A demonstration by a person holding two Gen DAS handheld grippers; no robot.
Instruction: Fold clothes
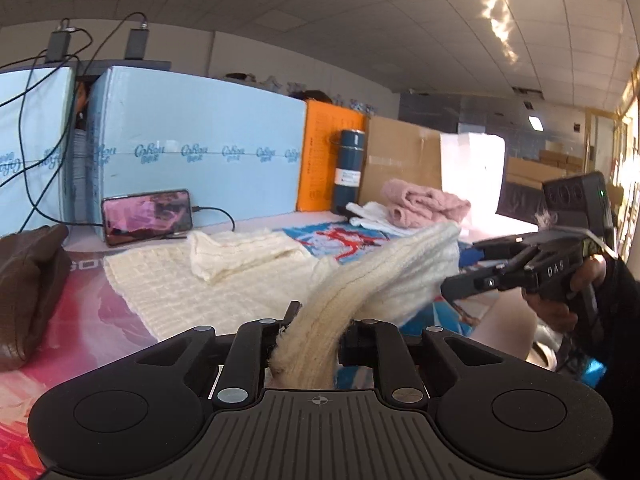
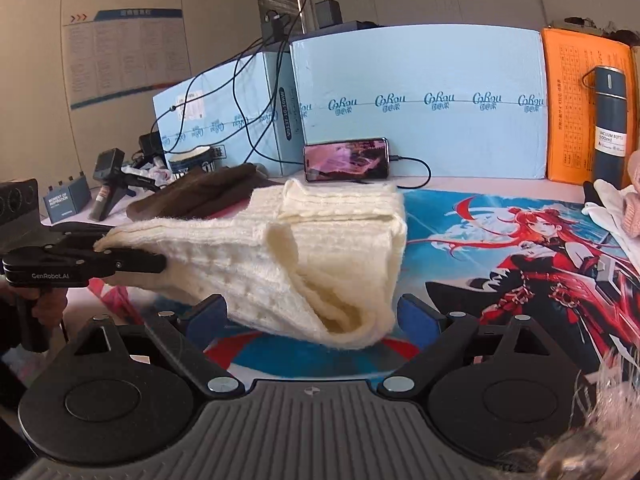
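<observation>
A cream knit sweater point(image 1: 224, 284) lies partly on the printed mat point(image 2: 520, 248), with one end lifted. My left gripper point(image 1: 316, 332) is shut on the sweater's edge and holds it up; it also shows in the right wrist view point(image 2: 132, 258) at the left, clamped on the same cream knit point(image 2: 304, 248). My right gripper point(image 2: 312, 316) is open, its blue-padded fingers point(image 2: 208, 312) apart on either side of the hanging folded end of the sweater. It shows in the left wrist view point(image 1: 460, 276) at the right, next to the lifted cloth.
A brown garment point(image 1: 28, 280) lies at the left. Folded pink and white clothes point(image 1: 416, 204) sit at the back right. A phone point(image 2: 346, 160), blue foam boxes point(image 2: 420, 92), an orange box point(image 2: 584, 100) and a dark flask point(image 2: 610, 120) stand along the back.
</observation>
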